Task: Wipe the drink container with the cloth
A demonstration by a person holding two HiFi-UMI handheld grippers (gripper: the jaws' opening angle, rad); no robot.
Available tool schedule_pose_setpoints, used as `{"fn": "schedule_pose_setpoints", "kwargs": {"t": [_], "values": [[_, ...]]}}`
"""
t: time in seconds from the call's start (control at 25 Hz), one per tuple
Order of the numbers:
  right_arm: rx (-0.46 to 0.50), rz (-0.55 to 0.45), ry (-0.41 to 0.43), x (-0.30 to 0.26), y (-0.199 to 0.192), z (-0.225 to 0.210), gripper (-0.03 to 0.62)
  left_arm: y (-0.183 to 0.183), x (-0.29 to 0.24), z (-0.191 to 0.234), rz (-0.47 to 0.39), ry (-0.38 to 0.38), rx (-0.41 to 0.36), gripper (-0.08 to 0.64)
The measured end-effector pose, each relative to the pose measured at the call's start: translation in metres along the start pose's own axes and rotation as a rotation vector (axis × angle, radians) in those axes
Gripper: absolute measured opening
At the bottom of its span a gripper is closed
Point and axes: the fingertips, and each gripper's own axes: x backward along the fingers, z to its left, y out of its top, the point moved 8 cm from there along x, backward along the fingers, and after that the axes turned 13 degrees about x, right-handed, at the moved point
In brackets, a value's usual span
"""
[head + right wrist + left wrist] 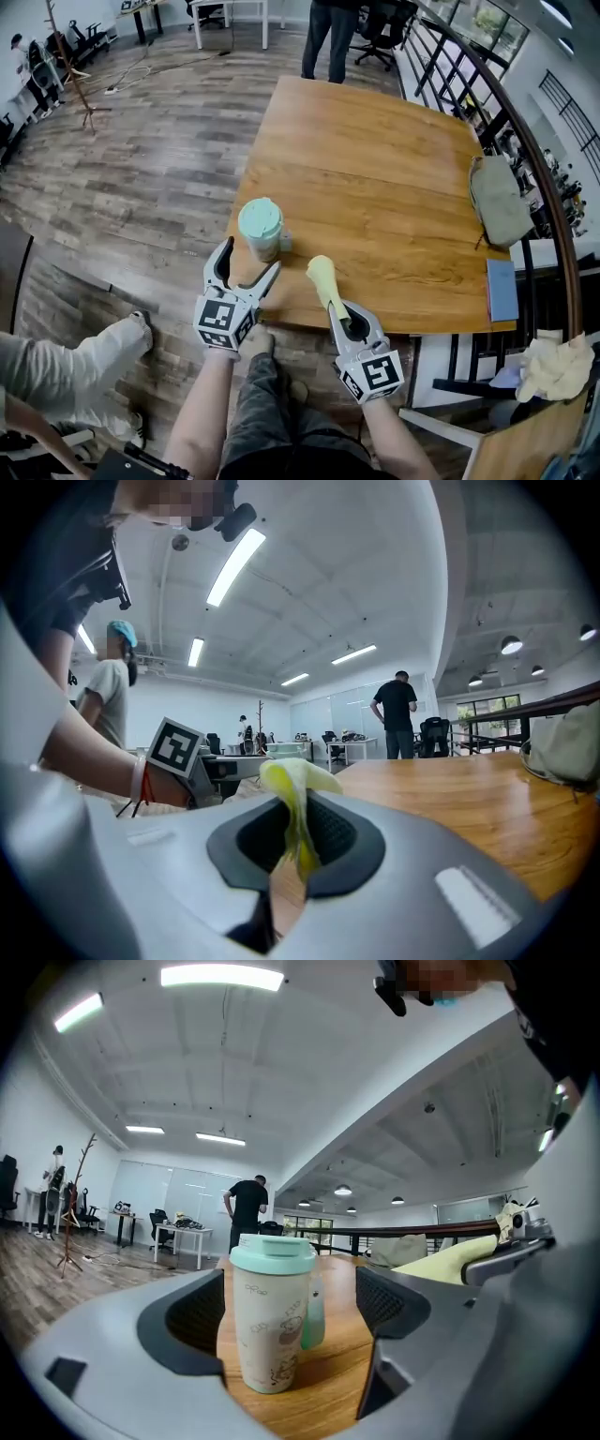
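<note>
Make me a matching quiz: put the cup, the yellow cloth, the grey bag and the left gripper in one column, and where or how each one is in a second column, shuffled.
1. cup
2. yellow cloth
3. grey bag
4. left gripper

A. pinched by the right gripper
B. open, gripping nothing
C. upright near the table's near edge
D. lying at the table's right edge

Pairs: 1-C, 2-A, 3-D, 4-B

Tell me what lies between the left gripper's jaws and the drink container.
Only bare table wood. The left gripper view shows the drink container standing between the left gripper's open jaws, with a gap on each side.
</note>
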Motion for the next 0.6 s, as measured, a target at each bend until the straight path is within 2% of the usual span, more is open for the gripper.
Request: {"fn": "schedule_pose_setpoints", "kwargs": {"t": [0.16, 0.44, 0.6], "values": [[0.002, 0.025, -0.001, -0.017, -0.005, -0.003, 0.025, 0.001, -0.026, 0.012, 0.031, -0.033, -0.046, 0.443], [-0.004, 0.05, -0.009, -0.04, -0.01, -0.012, 0.025, 0.005, -0.057, 0.028, 0.055, -0.077, -0.069, 0.448], [-0.026, 0.055, -0.024, -0.047, -0.015, -0.016, 0.025, 0.005, -0.066, 0.027, 0.075, -0.129, -0.123, 0.448]]}}
